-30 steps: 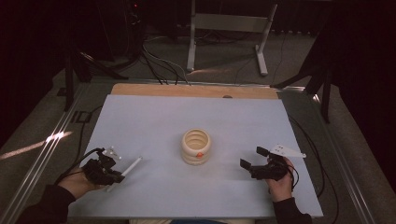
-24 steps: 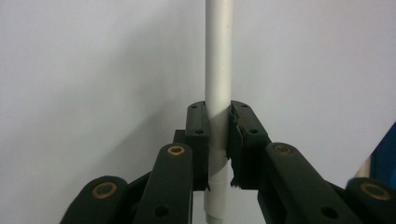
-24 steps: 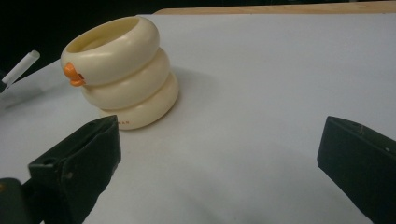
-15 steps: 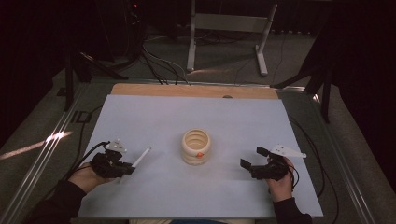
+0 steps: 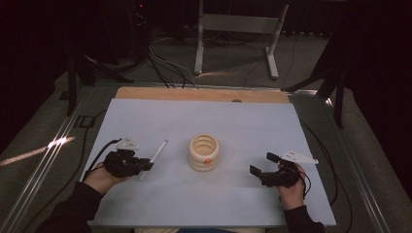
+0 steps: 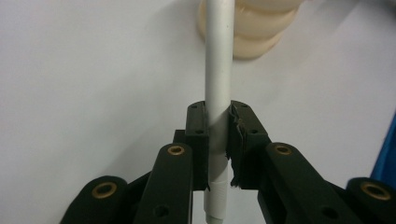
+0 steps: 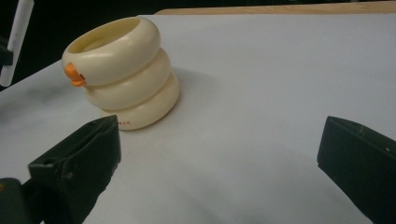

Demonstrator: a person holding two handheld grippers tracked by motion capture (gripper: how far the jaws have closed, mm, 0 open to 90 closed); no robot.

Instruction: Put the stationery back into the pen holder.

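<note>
— How many things are on the table (image 5: 145,213) right now?

— Two that I can count, plus two grippers. Starting near the left edge: the left gripper (image 5: 145,164) is clamped on one white stick (image 5: 156,153), the jaws pinching it near its lower end. From the left gripper view the white stick (image 6: 218,70) runs straight up between the pads toward the cup.

— And the stick touches the table?

— I cannot tell; it slants up and away from the hand, its free end pointing toward the middle.

— What sits in the middle?

— One cream ribbed cup (image 5: 204,152), three bulging rings stacked, upright, mouth open, with one small orange tab (image 5: 207,161) on its near side. It stands apart from both grippers.

— And the right side?

— The right gripper (image 5: 261,165) lies low near the front right corner, jaws spread wide with nothing between them, pointing toward the cup (image 7: 122,74).
</note>
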